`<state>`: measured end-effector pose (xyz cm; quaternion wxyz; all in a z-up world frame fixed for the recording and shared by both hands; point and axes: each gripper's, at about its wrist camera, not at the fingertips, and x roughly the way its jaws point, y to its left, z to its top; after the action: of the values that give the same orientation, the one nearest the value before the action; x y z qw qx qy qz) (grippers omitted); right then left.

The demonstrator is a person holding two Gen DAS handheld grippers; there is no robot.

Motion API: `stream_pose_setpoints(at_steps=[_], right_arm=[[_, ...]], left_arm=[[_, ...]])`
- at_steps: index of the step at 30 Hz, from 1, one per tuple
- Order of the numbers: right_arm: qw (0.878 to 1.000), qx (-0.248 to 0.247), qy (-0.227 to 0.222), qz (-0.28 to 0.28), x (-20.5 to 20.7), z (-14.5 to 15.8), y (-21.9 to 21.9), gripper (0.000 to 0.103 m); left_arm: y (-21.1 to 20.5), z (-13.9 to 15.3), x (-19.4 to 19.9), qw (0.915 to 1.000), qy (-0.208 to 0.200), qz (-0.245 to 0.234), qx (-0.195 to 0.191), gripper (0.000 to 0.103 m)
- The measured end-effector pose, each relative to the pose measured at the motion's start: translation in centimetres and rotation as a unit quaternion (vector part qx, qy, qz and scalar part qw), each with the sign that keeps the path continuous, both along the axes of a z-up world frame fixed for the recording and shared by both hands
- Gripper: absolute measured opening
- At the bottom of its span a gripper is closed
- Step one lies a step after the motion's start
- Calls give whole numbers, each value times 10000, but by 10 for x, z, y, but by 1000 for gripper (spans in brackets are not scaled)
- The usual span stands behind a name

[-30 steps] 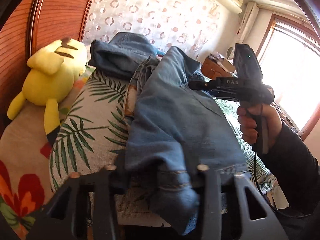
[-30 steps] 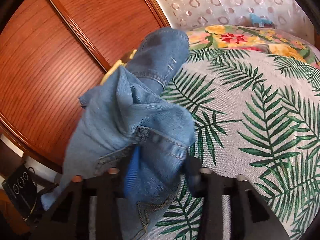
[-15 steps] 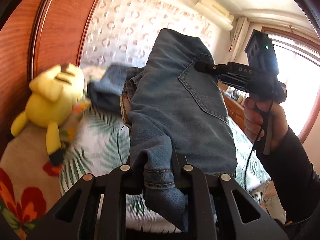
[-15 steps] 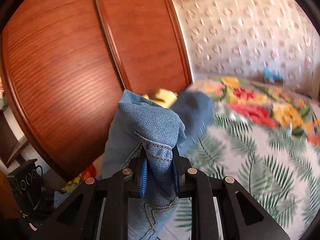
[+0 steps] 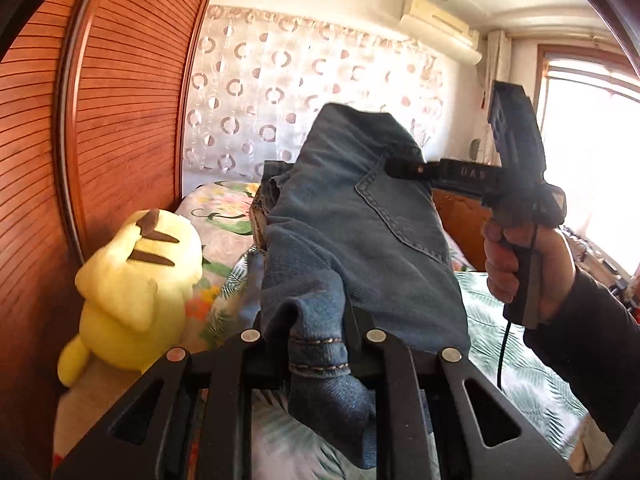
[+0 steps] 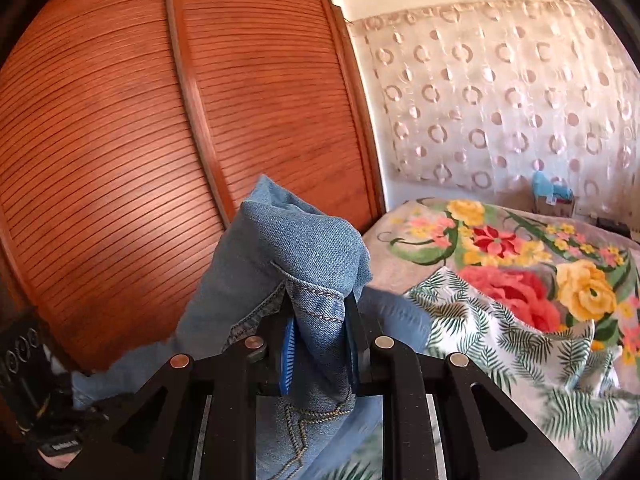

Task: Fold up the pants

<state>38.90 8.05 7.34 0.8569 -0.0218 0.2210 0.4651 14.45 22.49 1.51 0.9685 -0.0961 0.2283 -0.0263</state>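
Blue denim jeans (image 5: 352, 240) hang in the air above the bed, held at two places. My left gripper (image 5: 316, 344) is shut on a bunched, stitched edge of the jeans at the bottom of the left wrist view. In that same view my right gripper (image 5: 394, 168) pinches the upper edge near a back pocket, held by a hand (image 5: 520, 264) in a dark sleeve. In the right wrist view the right gripper (image 6: 320, 328) is shut on a fold of jeans (image 6: 296, 248), blue pads pressing the cloth.
A yellow plush toy (image 5: 136, 288) sits at the bed's left edge against the wooden slatted wardrobe (image 6: 160, 140). The bed (image 6: 520, 320) has a leaf-print cover over a flowered blanket. A curtain with ring patterns (image 5: 312, 92) hangs behind; a window (image 5: 592, 168) is at right.
Both grippers closed tighter on the jeans and lifted them off the bed. The cloth now hangs between them, and both views tilted up toward the wall and wardrobe.
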Motion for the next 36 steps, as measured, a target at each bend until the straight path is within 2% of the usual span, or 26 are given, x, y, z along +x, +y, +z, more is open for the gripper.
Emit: stream_pose_setpoints(at_steps=[4,6,8,10,11,12,17,19,23,27,29,31,36], right_arm=[[9992,-44,388,-89,56,-24,26,23],[9958,-351,832,-138,86,-44,41,30],[9893,-793,1208,-214,106,-68,50,33],[9900,-852,1070,-348,108,-77,44,36],[9919,-733,999,-297,107,-78,39,43],[9930,-636,957,-268,105,-79,34,45],[9917,-915,810,-389,96,-94,40,45],[9918,-863,832,-448,92,-91,39,45],[9936,-769,700,-452,75,-74,24,45],[9950,-749,412,-520,28,-61,-15,45],[9954,-682,374,-561,1,-55,-38,45],[9955,-633,349,-617,-21,-52,-59,45],[9947,-574,108,-849,-78,-46,-106,45]], left_arm=[[10,-21,41,9994,310,108,120,19],[14,-44,54,9974,671,219,157,19],[18,-66,55,9954,865,365,188,19],[24,-72,53,9951,888,424,110,19],[27,-75,50,9950,895,444,20,20],[29,-76,50,9949,896,455,-10,20],[25,-71,46,9945,932,475,-34,23],[22,-66,46,9940,966,509,38,26],[16,-57,42,9936,949,571,241,33],[9,-41,25,9948,760,586,340,55],[4,-33,17,9952,664,591,400,61],[-1,-26,11,9958,577,573,429,81],[-27,-10,-7,9970,354,414,558,87]])
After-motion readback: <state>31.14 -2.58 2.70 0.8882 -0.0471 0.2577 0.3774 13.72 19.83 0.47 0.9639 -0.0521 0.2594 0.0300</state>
